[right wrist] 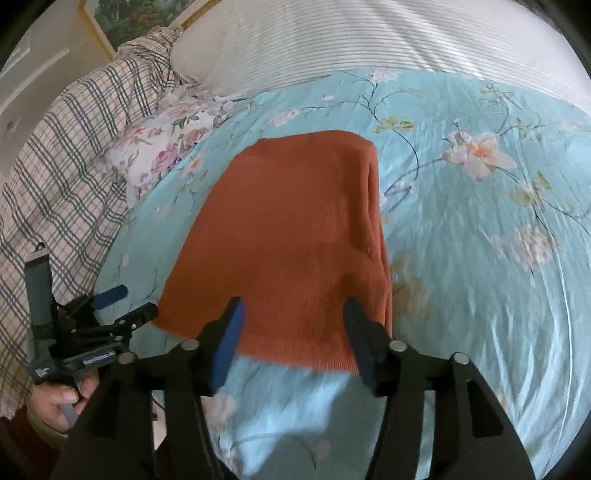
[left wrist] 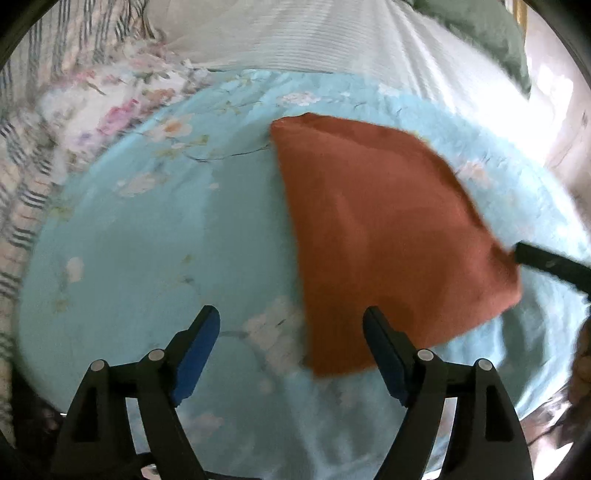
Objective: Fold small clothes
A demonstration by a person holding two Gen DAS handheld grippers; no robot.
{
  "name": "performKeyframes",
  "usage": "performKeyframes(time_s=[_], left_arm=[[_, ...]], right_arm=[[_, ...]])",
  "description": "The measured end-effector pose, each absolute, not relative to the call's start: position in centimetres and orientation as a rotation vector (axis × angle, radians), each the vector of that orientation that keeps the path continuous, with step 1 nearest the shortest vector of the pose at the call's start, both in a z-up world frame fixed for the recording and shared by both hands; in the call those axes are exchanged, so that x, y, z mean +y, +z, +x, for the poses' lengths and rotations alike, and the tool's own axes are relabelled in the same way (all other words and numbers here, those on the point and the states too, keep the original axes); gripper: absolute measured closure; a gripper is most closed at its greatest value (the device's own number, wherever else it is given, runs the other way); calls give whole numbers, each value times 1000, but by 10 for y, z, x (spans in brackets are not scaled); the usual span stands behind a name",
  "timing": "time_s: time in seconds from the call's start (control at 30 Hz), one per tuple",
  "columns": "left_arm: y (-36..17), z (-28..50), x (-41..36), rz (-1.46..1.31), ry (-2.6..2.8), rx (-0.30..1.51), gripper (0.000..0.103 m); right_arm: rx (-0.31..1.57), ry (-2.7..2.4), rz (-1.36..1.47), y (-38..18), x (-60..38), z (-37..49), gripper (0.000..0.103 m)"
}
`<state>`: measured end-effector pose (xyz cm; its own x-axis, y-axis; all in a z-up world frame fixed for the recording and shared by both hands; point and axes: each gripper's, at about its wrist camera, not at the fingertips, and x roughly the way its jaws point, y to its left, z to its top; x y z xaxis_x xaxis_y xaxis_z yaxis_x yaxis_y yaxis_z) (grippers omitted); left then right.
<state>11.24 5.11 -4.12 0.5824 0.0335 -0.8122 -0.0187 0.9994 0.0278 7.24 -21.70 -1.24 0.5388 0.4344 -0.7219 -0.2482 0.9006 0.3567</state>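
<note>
A rust-orange knit garment (left wrist: pixel 388 229) (right wrist: pixel 295 236) lies folded flat on the light blue floral bedsheet (left wrist: pixel 140 236) (right wrist: pixel 480 258). My left gripper (left wrist: pixel 290 312) stands open over the sheet at the garment's near left corner, with nothing pinched; from the right wrist it shows as the left gripper (right wrist: pixel 133 301) beside that same edge, held by a hand (right wrist: pixel 55 402). My right gripper (right wrist: pixel 294 301) hovers open over the garment's near edge, its blue pads apart and not pressing the cloth. In the left wrist view only one black finger (left wrist: pixel 546 260) of it shows, at the garment's right corner.
A white ribbed pillow (right wrist: pixel 351 40) (left wrist: pixel 295 37) lies across the far side of the bed. A plaid cloth (right wrist: pixel 74 155) and a pink floral pillow (right wrist: pixel 162 147) sit at the left. A green cloth (left wrist: pixel 487 29) lies at the far right.
</note>
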Motion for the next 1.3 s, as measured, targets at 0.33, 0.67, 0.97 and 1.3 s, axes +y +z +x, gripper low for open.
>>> performKeyframes(time_s=[0.33, 0.67, 0.97, 1.3], left_arm=[[-46, 62, 41, 197, 140, 920, 19], [-12, 38, 29, 165, 27, 840, 19], [-17, 39, 25, 137, 4, 873, 17], [-2, 41, 35, 95, 16, 871, 17]], right_arm=[[897, 405, 128, -14, -209, 12, 13], [881, 388, 6, 0, -207, -18, 3], [932, 381, -2, -11, -198, -12, 3], [880, 401, -33, 20, -193, -10, 1]])
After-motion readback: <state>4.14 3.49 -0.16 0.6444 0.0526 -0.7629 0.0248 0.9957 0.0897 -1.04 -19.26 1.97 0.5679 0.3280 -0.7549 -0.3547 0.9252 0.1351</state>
